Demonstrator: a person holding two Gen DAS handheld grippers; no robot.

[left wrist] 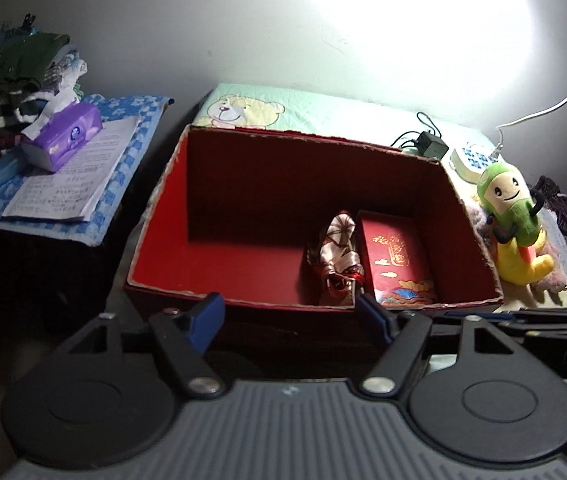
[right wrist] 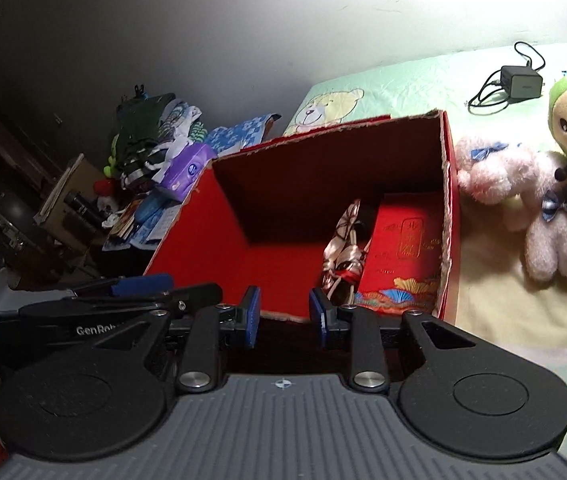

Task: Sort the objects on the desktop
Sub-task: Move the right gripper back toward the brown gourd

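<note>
Red gift box (left wrist: 399, 264) lies flat, long axis toward wall, in carton (left wrist: 163, 208)

A bed (right wrist: 423, 76) covered with a pale green bear-print sheet carries an open red cardboard box (left wrist: 155, 208). Behind the box lie a black power adapter (left wrist: 431, 146) with its cable and a white-and-blue power strip (left wrist: 465, 162). Just right of the box rest a green-and-yellow plush toy (left wrist: 513, 216) and a pink plush animal (right wrist: 523, 196), touching each other.
</note>
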